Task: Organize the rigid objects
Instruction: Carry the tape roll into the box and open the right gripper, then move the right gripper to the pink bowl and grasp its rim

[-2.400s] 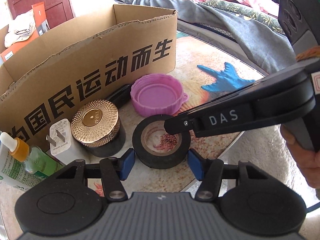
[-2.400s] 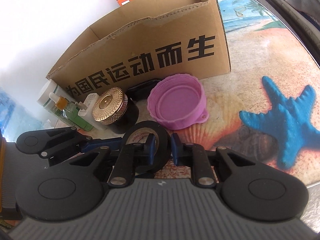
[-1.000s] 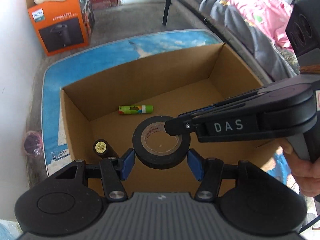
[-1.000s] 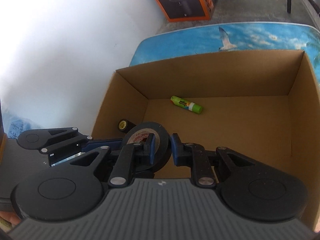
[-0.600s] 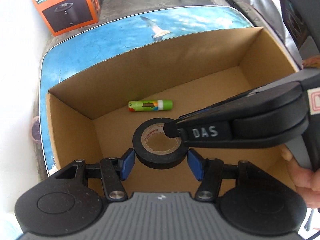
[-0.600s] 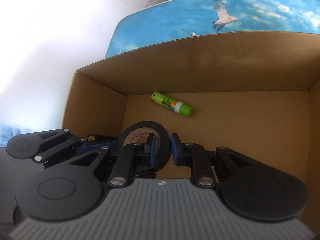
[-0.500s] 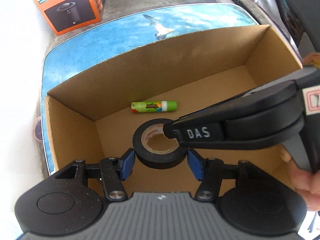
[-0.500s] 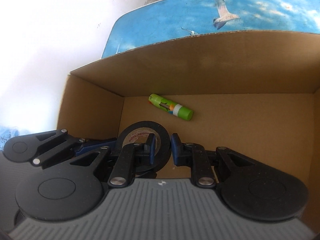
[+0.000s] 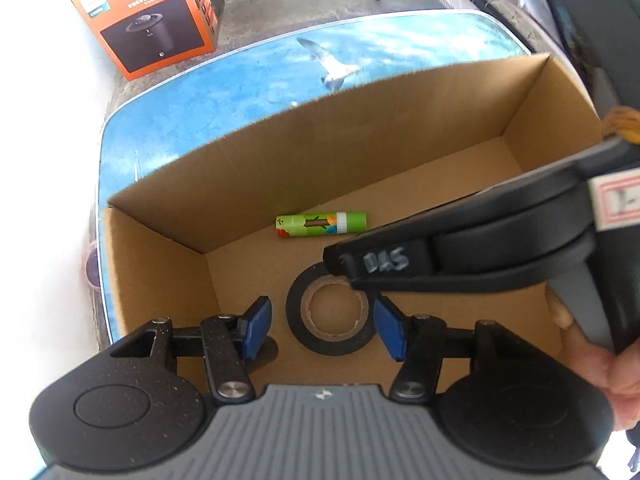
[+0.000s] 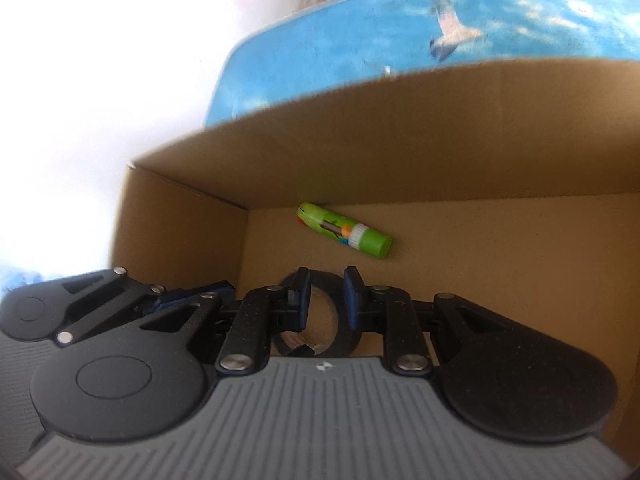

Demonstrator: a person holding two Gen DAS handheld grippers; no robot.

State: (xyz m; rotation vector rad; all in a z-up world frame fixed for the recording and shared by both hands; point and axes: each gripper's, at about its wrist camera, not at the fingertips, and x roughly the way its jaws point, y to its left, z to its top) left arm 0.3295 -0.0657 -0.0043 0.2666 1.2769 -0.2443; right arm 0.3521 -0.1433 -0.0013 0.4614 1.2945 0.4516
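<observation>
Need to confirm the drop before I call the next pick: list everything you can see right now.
cardboard box: one, brown, open-topped, on the table
tape roll: one, black, flat on the box floor, near corner
glue stick: one, green, lying against the box's far wall
table: one, blue with seagull print, under the box
product box: one, orange, on the floor beyond the table
left gripper: one, black, blue pads, open above the tape
right gripper: one, black, narrow gap, above the tape
hand: one, holding the right gripper
</observation>
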